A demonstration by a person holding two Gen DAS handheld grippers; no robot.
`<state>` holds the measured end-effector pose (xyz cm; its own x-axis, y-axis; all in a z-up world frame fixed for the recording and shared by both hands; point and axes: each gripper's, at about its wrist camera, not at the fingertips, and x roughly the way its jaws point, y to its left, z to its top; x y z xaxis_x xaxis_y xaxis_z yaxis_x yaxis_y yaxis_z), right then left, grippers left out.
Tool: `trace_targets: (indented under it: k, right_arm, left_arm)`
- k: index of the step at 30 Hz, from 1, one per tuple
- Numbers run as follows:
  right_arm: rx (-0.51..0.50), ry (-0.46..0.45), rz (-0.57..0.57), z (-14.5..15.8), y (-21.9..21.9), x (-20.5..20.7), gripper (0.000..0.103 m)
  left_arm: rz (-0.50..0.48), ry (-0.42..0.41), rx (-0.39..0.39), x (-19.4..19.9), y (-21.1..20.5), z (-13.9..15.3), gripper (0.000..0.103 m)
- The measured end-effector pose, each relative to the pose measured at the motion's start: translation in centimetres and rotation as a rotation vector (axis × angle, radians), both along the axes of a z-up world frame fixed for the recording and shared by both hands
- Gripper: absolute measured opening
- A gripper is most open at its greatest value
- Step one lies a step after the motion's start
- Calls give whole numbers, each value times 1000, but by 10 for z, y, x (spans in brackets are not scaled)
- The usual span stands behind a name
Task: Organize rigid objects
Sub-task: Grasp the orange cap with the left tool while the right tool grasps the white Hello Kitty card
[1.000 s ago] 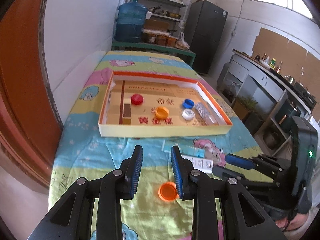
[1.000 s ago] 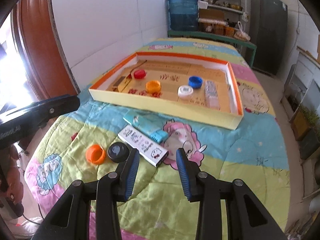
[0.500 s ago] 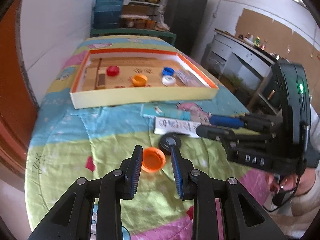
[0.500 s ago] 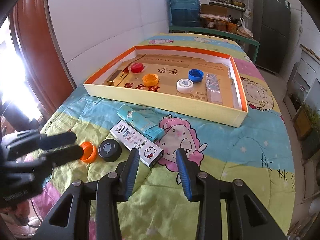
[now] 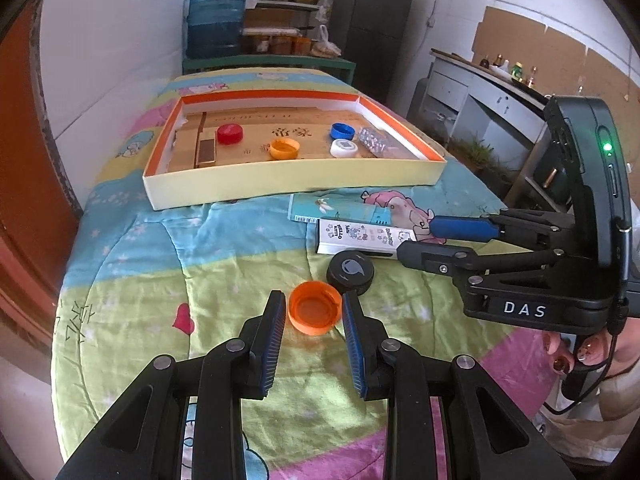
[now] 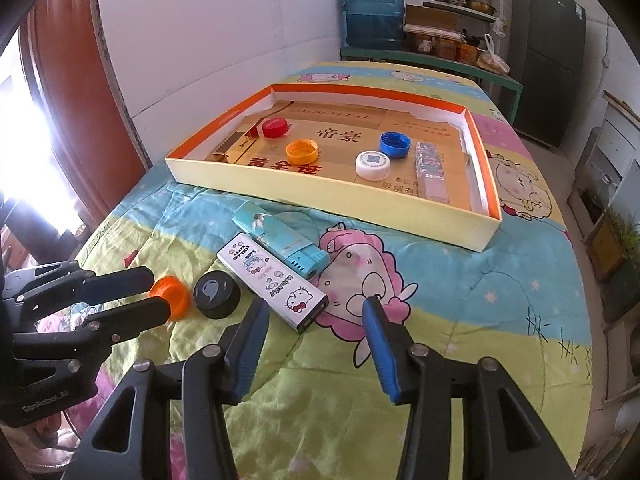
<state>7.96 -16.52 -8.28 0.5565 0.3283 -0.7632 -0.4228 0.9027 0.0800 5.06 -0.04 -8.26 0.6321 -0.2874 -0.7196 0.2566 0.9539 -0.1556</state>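
Cartoon-print quilt [image 5: 224, 264] spread over a table, with a shallow cardboard tray [image 5: 288, 184] at twelve o'clock.

Both grippers are seen tilted steeply down toward the quilt. The right gripper [image 6: 316, 312] is held above the near end of a white cartoon-printed box [image 6: 272, 280], which lies just beside a teal box [image 6: 280, 240]; its jaws have just been opening and are now set wide, with nothing pressed between them. The left gripper [image 5: 314, 314] is lowered around an orange cap [image 5: 315, 312], one finger at nine o'clock and one at three; whether the pads touch it cannot be told. A black round lid [image 5: 350, 272] lies at one o'clock, touching the cap.
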Motion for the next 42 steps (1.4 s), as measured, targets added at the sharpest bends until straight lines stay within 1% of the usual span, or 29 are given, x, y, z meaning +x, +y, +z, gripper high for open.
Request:
trace_targets:
  k: [3, 7, 11, 13, 17, 18, 22, 27, 29, 31, 32, 34, 36, 38, 42]
  right_arm:
    - [-5, 0, 6, -1, 1, 1, 48]
    - [-10, 0, 17, -3, 4, 4, 48]
    - [-16, -3, 32, -4, 6, 6, 48]
    - [-12, 0, 40, -4, 7, 7, 48]
    - [-12, -2, 52, -4, 10, 9, 48]
    - [-13, -3, 53, -4, 11, 9, 48]
    - [-14, -1, 61, -6, 13, 10, 48]
    - [-15, 1, 79, -7, 15, 10, 48]
    - [-15, 2, 90, -6, 17, 10, 48]
    - [-16, 5, 100, -7, 19, 11, 48]
    - [-17, 7, 103, -7, 19, 11, 48]
    - [-25, 10, 108, -8, 21, 10, 48]
    - [-32, 12, 108, -8, 21, 8, 41]
    - [-37, 17, 109, -7, 21, 5, 38]
    - [-34, 40, 123, -7, 22, -7, 37]
  left_arm:
    - [-1, -10, -4, -2, 1, 2, 30]
    - [1, 1, 12, 0, -1, -1, 30]
    - [1, 9, -8, 2, 1, -4, 30]
    - [2, 8, -10, 3, 2, -5, 33]
    - [-11, 30, -11, 6, 0, -8, 35]
    - [-15, 42, -7, 9, -1, -10, 35]
    - [-16, 40, 17, 10, -5, -10, 36]
    - [-15, 34, 22, 8, -6, -9, 36]
    - [-13, 32, 24, 8, -6, -9, 34]
    - [-2, 31, 25, 8, -5, -10, 21]
    - [2, 32, 17, 9, -4, -10, 20]
    - [4, 38, -6, 9, 0, -10, 13]
    - [8, 41, -21, 9, 2, -10, 12]
    - [12, 41, -29, 9, 4, -10, 12]
    - [18, 39, -34, 9, 5, -10, 12]
